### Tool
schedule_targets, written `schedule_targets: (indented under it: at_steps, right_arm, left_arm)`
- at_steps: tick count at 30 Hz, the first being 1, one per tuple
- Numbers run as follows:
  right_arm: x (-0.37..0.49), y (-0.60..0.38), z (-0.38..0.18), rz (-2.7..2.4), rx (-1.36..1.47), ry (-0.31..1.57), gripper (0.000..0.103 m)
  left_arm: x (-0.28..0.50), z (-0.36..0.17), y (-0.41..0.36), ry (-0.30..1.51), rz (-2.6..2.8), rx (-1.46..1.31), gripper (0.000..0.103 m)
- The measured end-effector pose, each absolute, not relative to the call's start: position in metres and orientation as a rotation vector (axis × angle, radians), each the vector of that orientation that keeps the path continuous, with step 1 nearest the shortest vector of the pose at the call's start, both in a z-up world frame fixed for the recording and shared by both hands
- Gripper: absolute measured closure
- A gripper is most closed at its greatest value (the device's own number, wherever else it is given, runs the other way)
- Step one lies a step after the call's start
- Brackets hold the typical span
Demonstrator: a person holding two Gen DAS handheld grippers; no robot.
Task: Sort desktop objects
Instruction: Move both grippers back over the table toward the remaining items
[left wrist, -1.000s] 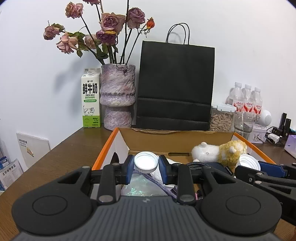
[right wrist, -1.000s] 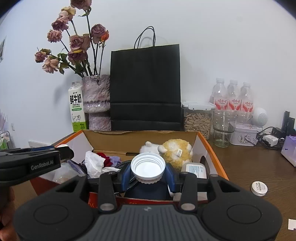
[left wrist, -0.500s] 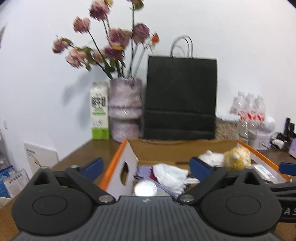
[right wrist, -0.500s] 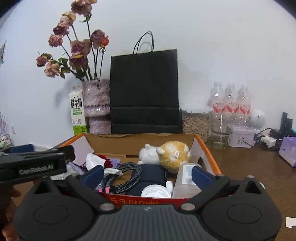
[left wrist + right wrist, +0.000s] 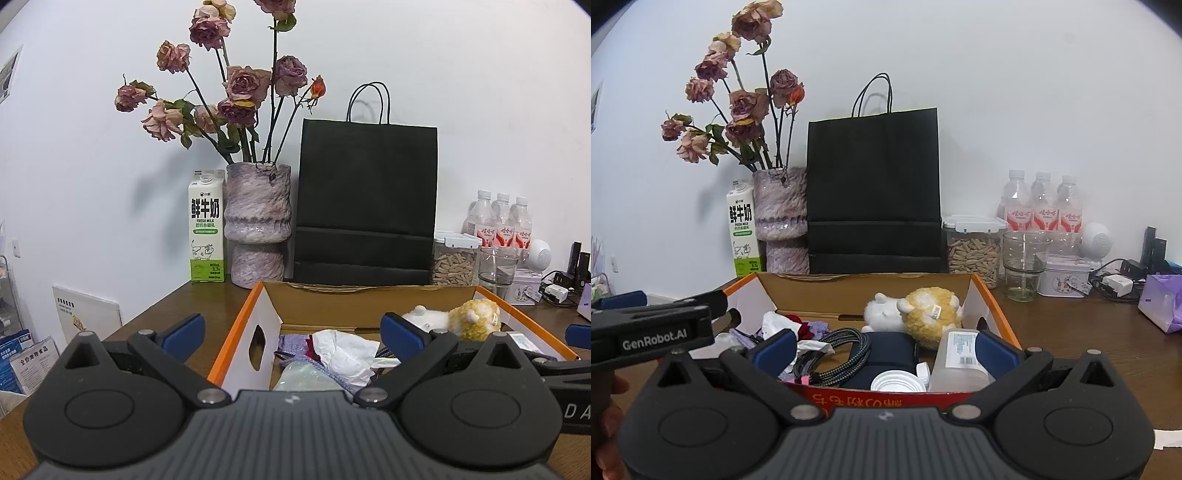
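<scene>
- White-and-green milk carton (image 5: 207,225) reads "FRESH MILK" under large Chinese characters; it stands far beyond the left fingers, beside the mottled purple stone-textured vase (image 5: 257,225) of dried roses.
- "GenRobot.AI" is printed in white on the black left gripper (image 5: 661,332) as seen from the right wrist camera.
- Orange-edged cardboard box (image 5: 993,306) carries red-panel Chinese writing on its near wall, upside down, just ahead of the right fingers.
- In the box: fluffy yellow-and-white plush sheep (image 5: 916,312), braided grey cable coil (image 5: 846,350), clear plastic bottle with printed barcode label (image 5: 960,358), ribbed white round cap (image 5: 897,382), crumpled white tissue (image 5: 347,350).
- Left gripper (image 5: 291,334): blue-padded fingers spread wide, holding nothing, straddling the box's left wall.
- Right gripper (image 5: 886,349): fingers wide apart, empty, white cap below and between them.
</scene>
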State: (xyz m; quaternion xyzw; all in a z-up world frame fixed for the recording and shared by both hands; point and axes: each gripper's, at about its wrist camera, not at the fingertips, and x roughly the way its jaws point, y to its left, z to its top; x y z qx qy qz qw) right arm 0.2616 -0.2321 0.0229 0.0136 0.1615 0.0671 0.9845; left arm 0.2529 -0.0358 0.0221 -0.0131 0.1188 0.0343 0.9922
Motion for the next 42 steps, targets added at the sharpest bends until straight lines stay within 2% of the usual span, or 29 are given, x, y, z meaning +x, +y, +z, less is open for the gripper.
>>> schedule_targets:
  at_steps: [13,42]
  right_arm:
    - [0.237,-0.226,0.021,0.144,-0.02,0.344,0.0]
    - [0.219,-0.231,-0.015,0.195,-0.061,0.566,0.0]
  left_arm:
    - [0.232,0.016,-0.025,0.252,0.026,-0.016,0.0]
    - [0.203,-0.017,0.002,0.438,-0.012,0.052,0.0]
